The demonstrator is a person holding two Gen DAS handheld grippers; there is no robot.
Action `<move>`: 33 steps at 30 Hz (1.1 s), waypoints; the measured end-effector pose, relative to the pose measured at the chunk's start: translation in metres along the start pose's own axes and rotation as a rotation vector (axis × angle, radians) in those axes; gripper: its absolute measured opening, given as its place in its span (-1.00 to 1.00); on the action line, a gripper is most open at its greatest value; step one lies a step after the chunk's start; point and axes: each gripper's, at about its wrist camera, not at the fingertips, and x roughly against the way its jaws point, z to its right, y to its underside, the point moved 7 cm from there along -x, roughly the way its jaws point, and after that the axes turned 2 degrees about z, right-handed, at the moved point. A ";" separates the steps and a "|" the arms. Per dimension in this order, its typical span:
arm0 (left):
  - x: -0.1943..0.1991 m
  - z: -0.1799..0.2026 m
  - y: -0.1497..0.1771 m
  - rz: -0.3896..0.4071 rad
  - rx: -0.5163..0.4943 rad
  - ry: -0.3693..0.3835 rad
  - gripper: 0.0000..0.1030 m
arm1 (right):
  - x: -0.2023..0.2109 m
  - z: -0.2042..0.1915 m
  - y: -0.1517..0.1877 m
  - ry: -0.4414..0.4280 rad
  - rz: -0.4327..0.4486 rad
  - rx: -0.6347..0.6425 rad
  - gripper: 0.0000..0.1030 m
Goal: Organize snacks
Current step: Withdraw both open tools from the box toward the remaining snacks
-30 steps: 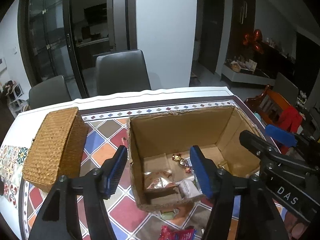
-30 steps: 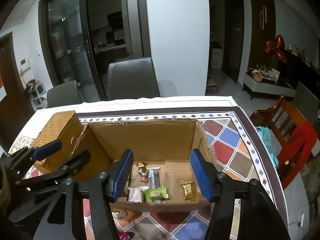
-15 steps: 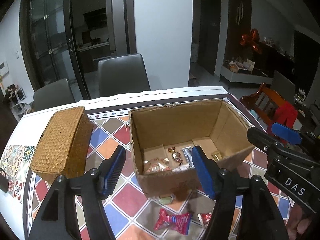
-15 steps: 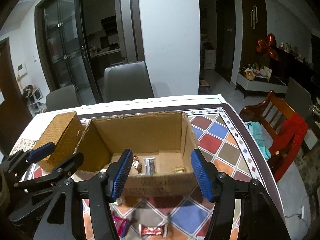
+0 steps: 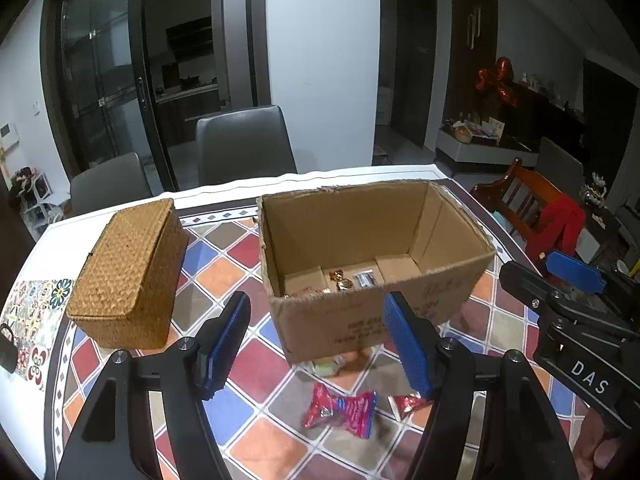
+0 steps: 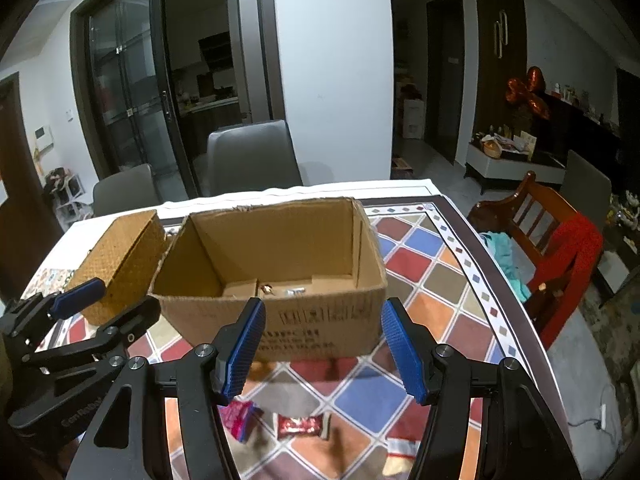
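An open cardboard box (image 5: 360, 320) (image 6: 312, 320) stands on the tiled tablecloth, with a gold candy (image 5: 340, 280) and a silver packet (image 5: 366, 279) on its floor. Loose snacks lie in front of it: a pink-red wrapper (image 5: 342, 406) (image 6: 238, 420), a red candy (image 5: 406, 402) (image 6: 302, 424) and a green one (image 5: 328, 366). My left gripper (image 5: 318, 340) hovers short of the box's front wall; its jaws are opening and hold nothing. My right gripper (image 6: 322, 344), beside it on the right, is open and holds nothing.
A lidded wicker box (image 5: 128, 272) (image 6: 120, 256) sits left of the cardboard box. Grey chairs (image 5: 244, 144) stand behind the table. A wooden chair with red cloth (image 6: 568, 256) is past the table's right edge.
Both grippers drew back from above the box toward the near side. The box's front wall and the loose snacks in front of it came into view. The left jaws spread slightly.
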 end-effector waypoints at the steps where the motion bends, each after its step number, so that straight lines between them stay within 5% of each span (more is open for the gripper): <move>1: 0.002 0.001 0.001 0.001 0.000 0.002 0.40 | 0.002 0.001 0.002 0.005 -0.001 -0.004 0.20; 17: 0.013 0.020 0.034 0.003 -0.016 0.042 0.47 | 0.031 0.039 0.040 0.134 0.009 -0.050 0.20; 33: -0.002 0.026 0.076 -0.043 -0.044 0.052 0.56 | 0.026 0.055 0.101 0.202 -0.074 -0.120 0.20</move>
